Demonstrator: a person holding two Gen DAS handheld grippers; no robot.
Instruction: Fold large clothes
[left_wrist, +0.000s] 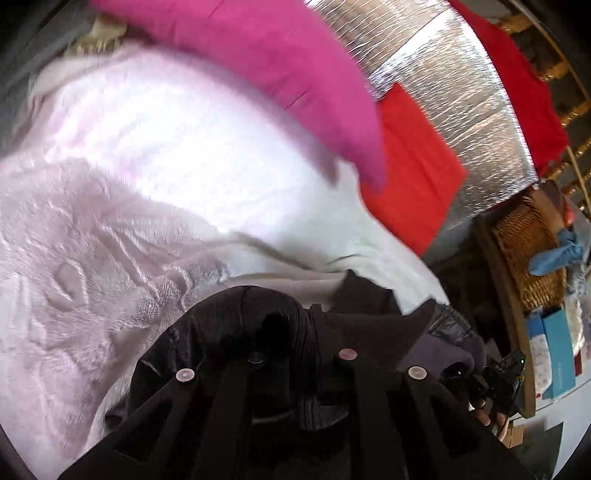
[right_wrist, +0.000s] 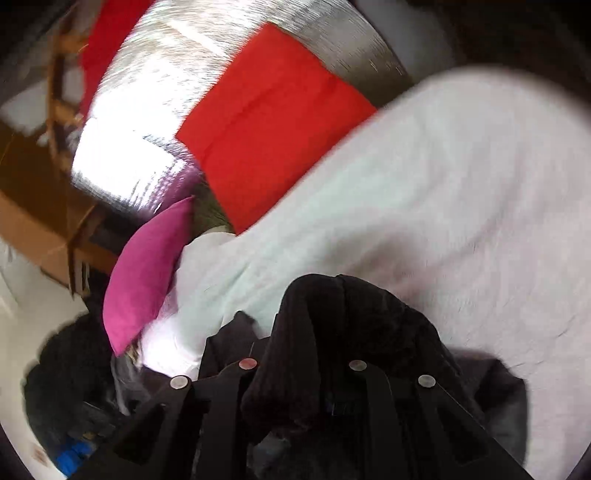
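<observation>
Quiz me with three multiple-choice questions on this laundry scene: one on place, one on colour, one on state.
1. Where does the flat red cloth lie?
A on the shiny silver sheet
B in the wicker basket
C on the floor

2. What colour is the cushion?
A blue
B magenta
C yellow

3. What is the right tool doing?
A open, free
B gripping dark ribbed fabric
C holding the cushion

A: silver shows around the cloth. B: plainly magenta. B: dark fabric bunches between its fingers.
</observation>
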